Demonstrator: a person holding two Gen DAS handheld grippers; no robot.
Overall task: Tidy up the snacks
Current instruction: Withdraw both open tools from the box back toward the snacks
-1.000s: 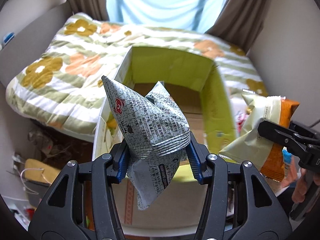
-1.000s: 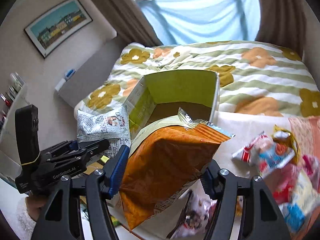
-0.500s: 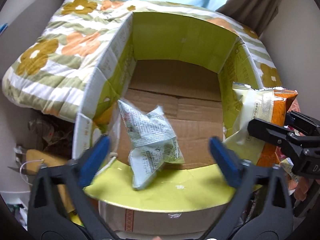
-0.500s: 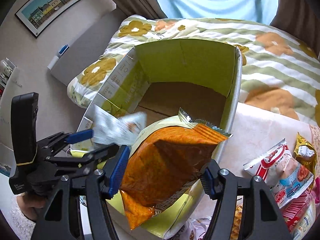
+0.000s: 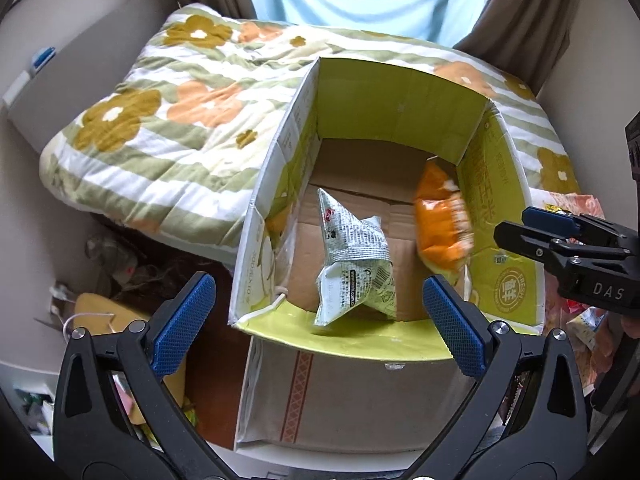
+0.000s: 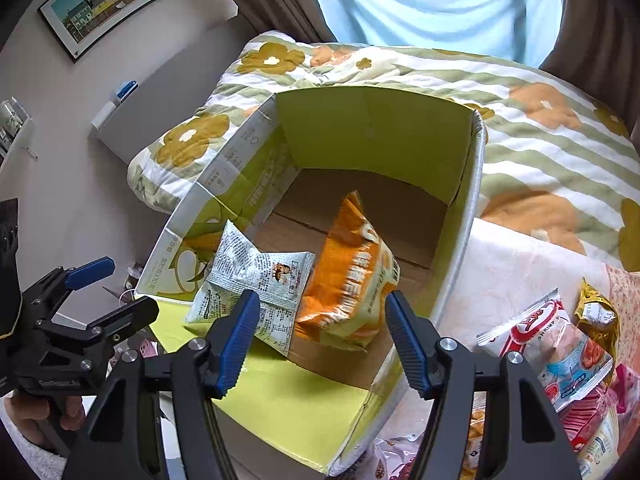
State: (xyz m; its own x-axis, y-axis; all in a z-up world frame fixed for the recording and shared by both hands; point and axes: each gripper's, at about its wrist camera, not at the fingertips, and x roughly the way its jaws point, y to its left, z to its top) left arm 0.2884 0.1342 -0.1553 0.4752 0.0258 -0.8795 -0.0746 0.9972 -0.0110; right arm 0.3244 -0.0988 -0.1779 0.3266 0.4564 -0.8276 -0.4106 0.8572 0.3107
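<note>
Our left gripper [image 5: 320,304] hangs over the near wall of the cardboard box [image 5: 404,96], its blue pads spread wide with nothing between them. The grey printed snack bag [image 5: 352,268] lies on the box floor against the near wall, toward the left side.

Our right gripper [image 6: 318,332] is also above the near edge of the box. Its pads stand apart and clear of any bag, so it has let go. The orange snack bag [image 6: 352,280] sits inside the box, blurred, just right of the grey one and overlapping it in the right wrist view; we cannot tell whether it has settled on the floor.

More snack packets, among them a red and white shrimp one [image 6: 556,344], lie outside the box past its right wall. Behind the box is a flowered quilt [image 5: 160,120].
</note>
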